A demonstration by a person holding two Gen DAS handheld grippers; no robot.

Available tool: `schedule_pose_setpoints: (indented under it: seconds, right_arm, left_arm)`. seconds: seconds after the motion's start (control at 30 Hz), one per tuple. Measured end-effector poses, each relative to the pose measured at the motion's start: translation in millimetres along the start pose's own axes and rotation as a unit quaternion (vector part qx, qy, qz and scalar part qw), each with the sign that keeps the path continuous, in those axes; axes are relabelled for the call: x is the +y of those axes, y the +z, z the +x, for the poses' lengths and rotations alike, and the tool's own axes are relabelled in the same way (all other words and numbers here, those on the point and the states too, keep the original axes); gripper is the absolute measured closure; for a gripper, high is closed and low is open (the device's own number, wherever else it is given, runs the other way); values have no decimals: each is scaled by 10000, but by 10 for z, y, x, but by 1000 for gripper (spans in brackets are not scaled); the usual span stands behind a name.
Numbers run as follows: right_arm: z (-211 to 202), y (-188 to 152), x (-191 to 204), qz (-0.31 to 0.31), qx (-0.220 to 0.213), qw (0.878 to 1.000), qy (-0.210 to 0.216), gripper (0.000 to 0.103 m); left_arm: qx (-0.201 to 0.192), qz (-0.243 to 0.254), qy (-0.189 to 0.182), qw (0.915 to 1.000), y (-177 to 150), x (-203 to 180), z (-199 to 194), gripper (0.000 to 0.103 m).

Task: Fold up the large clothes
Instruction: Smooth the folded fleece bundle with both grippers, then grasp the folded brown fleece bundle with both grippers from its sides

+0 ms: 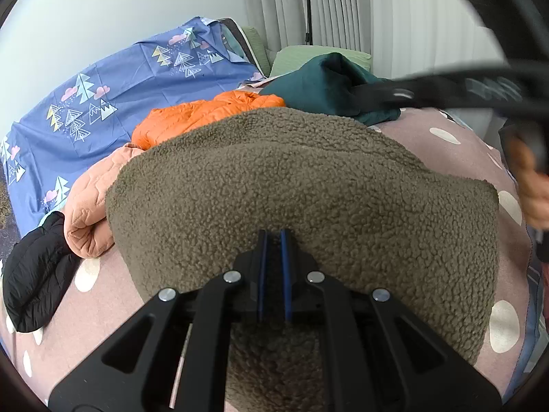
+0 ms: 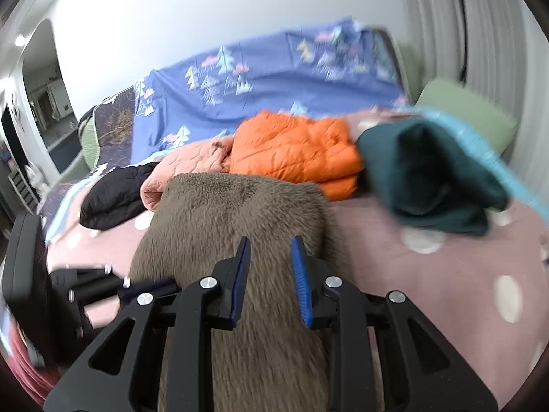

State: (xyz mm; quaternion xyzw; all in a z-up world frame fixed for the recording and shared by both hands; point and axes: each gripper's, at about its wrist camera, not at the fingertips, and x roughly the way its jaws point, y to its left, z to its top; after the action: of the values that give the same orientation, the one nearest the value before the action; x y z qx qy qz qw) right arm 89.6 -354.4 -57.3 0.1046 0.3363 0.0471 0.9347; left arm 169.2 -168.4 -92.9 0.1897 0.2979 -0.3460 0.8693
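A brown fleece garment (image 1: 302, 178) lies folded on the pink dotted bedsheet (image 1: 103, 312). My left gripper (image 1: 273, 237) is over its near edge, jaws almost together with a narrow gap; whether fleece is pinched there I cannot tell. In the right wrist view the same fleece (image 2: 233, 213) runs away from me. My right gripper (image 2: 269, 245) is open and empty just above it, blue pads apart. The right gripper shows blurred at the upper right of the left view (image 1: 456, 86). The left gripper shows at the lower left of the right view (image 2: 103, 285).
Behind the fleece lie an orange puffer jacket (image 2: 295, 151), a peach quilted jacket (image 2: 185, 168), a black jacket (image 2: 116, 195) and a dark teal garment (image 2: 429, 175). A blue tree-print sheet (image 2: 274, 79) covers the headboard side. Green pillows (image 1: 319, 53) and curtains stand at the far right.
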Motion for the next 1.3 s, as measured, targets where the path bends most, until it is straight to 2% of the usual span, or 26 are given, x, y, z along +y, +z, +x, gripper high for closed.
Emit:
schedule_pose_setpoints:
  seconds: [0.07, 0.1, 0.2, 0.27, 0.37, 0.4, 0.53, 0.57, 0.6, 0.63, 0.67, 0.77, 0.9, 0.97, 1.07, 1.13, 1.17, 1.23, 1.27, 1.3]
  right_arm:
    - [475, -73, -77, 92, 680, 9975, -180, 81]
    - [684, -180, -128, 114, 777, 9967, -213, 81]
    - [595, -208, -180, 294, 619, 9975, -147, 81]
    - [572, -235, -148, 142, 587, 9980, -176, 81]
    - [591, -214, -113, 90, 606, 9979, -225, 81]
    - [595, -205, -97, 71, 610, 9978, -245, 81]
    - [568, -222, -108, 37, 543, 9982, -257, 81]
    - [573, -229, -134, 65, 533, 9983, -236, 81]
    - [593, -233, -147, 109, 533, 9983, -225, 81]
    - [642, -230, -171, 183, 554, 9980, -230, 81]
    - [643, -238, -176, 196, 550, 9980, -223, 81]
    - [634, -239, -172, 166, 512, 9984, -189, 81]
    - [584, -243, -114, 54, 421, 9986, -306, 81]
    - [542, -276, -106, 41, 367, 9987, -352, 81]
    - [491, -310, -108, 67, 254, 9992, -305, 79]
    - [458, -329, -120, 114, 191, 9993, -288, 78]
    - [439, -340, -119, 134, 168, 9993, -294, 78]
    - [387, -365, -101, 178, 127, 9992, -323, 77]
    - [360, -385, -100, 199, 141, 9991, -352, 73]
    - [321, -416, -113, 237, 188, 9987, -420, 68]
  left_arm:
    - [-29, -30, -40, 10000, -7, 15, -3, 97]
    - [-34, -51, -79, 9999, -11, 25, 4, 97]
    - [-125, -168, -194, 9996, 32, 65, -3, 95]
    - [-271, -203, -206, 9992, 123, 135, -85, 90]
    - [-408, -384, 243, 9981, 369, 336, -74, 90]
    - [-382, -453, 293, 9978, 447, 408, -30, 90]
    - [-10, -694, 604, 9958, 623, 791, 436, 87]
    - [381, -776, 657, 9941, 548, 915, 755, 84]
    - [568, -844, 421, 9939, 449, 978, 968, 84]
    - [445, -934, 259, 9943, 347, 1000, 1080, 84]
    - [368, -1043, 269, 9935, 353, 1007, 1062, 84]
    - [387, -760, 563, 9948, 377, 891, 1005, 85]
    - [382, -702, 698, 9944, 449, 866, 871, 85]
    - [303, -823, 677, 9938, 482, 842, 698, 79]
    - [-42, -990, 254, 9948, 506, 710, 354, 68]
    - [-240, -919, 23, 9955, 510, 551, 182, 56]
    - [-285, -836, -212, 9959, 510, 451, 129, 53]
    - [-34, -501, -600, 9969, 457, 216, 201, 46]
    - [182, -121, -352, 9991, 383, 47, 358, 46]
    - [32, 180, -22, 9998, 324, -67, 403, 46]
